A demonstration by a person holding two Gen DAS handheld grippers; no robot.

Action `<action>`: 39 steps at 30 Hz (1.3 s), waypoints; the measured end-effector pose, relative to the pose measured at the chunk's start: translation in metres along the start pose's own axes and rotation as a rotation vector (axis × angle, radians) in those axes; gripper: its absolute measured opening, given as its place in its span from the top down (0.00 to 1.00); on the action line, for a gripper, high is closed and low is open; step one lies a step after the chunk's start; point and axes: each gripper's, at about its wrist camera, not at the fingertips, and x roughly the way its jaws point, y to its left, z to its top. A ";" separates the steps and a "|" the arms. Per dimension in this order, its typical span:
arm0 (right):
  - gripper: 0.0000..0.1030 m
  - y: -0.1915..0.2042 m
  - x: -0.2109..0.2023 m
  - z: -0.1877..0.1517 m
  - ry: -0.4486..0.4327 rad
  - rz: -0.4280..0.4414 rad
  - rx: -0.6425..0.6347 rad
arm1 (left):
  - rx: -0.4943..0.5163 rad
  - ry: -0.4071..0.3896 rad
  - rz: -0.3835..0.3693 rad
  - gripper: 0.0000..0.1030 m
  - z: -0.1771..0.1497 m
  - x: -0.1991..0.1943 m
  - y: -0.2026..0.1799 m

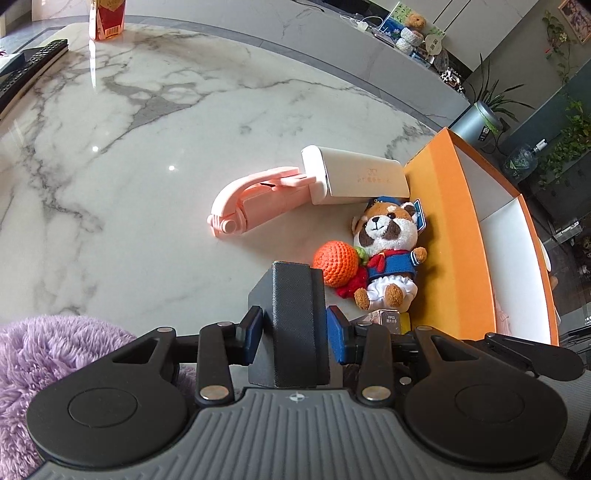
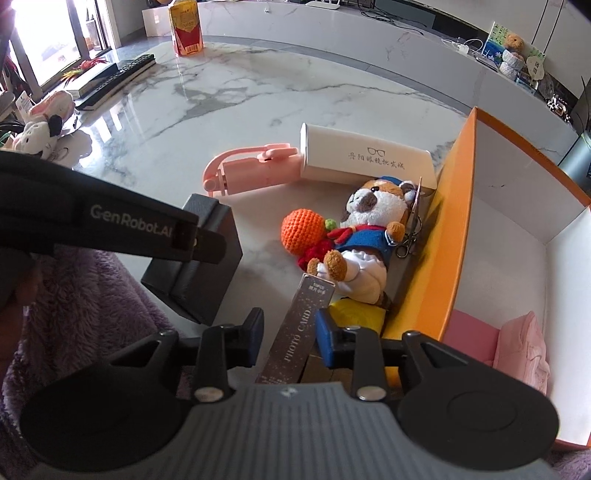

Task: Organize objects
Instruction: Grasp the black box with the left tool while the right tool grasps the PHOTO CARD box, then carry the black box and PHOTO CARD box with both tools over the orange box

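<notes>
My left gripper [image 1: 295, 336] is shut on a black textured box [image 1: 295, 295], held upright above the marble table [image 1: 147, 147]. That black box [image 2: 199, 236] also shows at the left of the right wrist view. My right gripper [image 2: 290, 334] stands open around a slim dark "PHOTO CARD" box [image 2: 299, 325], with a gap at the left pad. Ahead lie an orange crochet ball [image 2: 303, 232], a plush toy in blue [image 2: 369, 229], a pink folding stick [image 2: 251, 173] and a white glasses case [image 2: 365, 158]. An orange box [image 2: 454, 229] with a white inside stands on the right.
A pink cloth [image 2: 524, 350] lies in the orange box. A yellow item [image 2: 354, 314] sits beside the plush toy's feet. Far back stand a red and yellow carton [image 2: 186, 29], a black remote [image 2: 118, 74] and a small cow plush [image 2: 37, 133]. A purple fluffy sleeve [image 1: 44, 362] is lower left.
</notes>
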 end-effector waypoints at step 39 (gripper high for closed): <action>0.76 -0.050 -0.141 -0.007 -0.406 0.129 0.175 | 0.088 -0.220 -0.116 0.59 -0.020 -0.100 -0.059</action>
